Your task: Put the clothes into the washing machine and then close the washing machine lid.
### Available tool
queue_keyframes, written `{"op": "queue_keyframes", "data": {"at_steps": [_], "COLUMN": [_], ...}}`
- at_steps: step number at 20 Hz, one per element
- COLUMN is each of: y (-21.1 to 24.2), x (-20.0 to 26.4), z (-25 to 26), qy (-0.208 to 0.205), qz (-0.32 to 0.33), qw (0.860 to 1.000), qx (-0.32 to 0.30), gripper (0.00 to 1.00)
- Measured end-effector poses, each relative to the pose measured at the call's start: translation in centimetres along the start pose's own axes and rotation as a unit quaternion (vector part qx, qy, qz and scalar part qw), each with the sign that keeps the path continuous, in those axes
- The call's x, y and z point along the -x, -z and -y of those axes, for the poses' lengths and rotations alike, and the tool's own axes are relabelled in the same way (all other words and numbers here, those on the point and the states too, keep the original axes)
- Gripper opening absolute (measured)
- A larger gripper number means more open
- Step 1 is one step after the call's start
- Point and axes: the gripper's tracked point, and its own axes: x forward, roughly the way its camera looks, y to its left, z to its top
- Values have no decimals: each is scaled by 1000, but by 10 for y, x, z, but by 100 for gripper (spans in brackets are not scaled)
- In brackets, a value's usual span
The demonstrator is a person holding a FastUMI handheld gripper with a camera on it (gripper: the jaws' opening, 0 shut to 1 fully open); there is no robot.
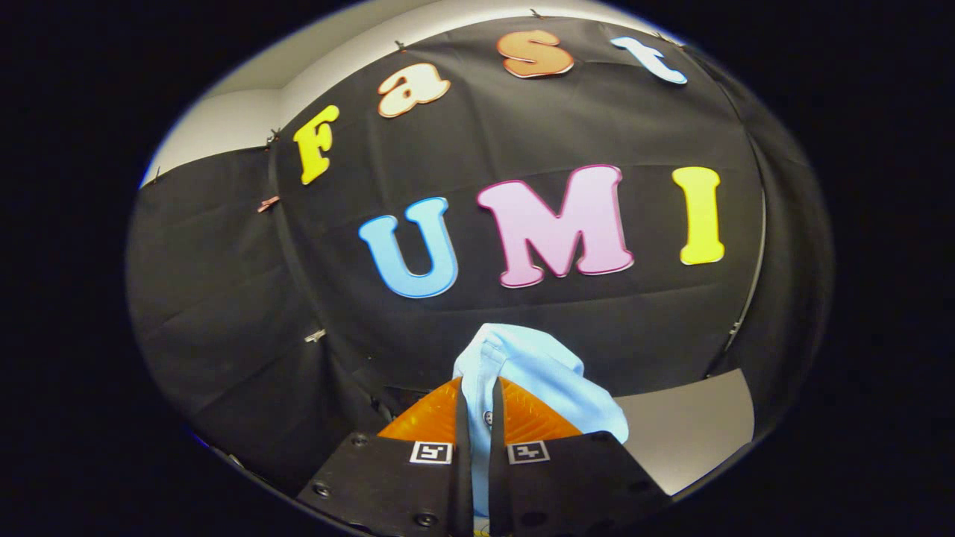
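A light blue shirt (533,373) with a button placket is pinched between my two fingers, and its cloth bunches up and spills over to the right of the fingertips. My gripper (479,406) is shut on this shirt and held up in the air, facing the black cloth wall of the booth.
A pale grey flat surface (686,429) lies low to the right, beyond the fingers. The black booth wall (224,298) stands ahead and wraps round to the left. A white wall (224,123) shows above the cloth at the upper left.
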Motion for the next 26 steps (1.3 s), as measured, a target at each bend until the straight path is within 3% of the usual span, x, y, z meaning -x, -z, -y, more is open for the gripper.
{"op": "queue_keyframes", "data": {"at_steps": [5, 11, 26], "y": [26, 84, 258], "x": [-35, -83, -188], "z": [-76, -117, -76], "qy": [-43, -48, 14], "qz": [-25, -61, -176], "qw": [999, 997, 982], "qx": [12, 20, 66], "gripper": [13, 12, 13]}}
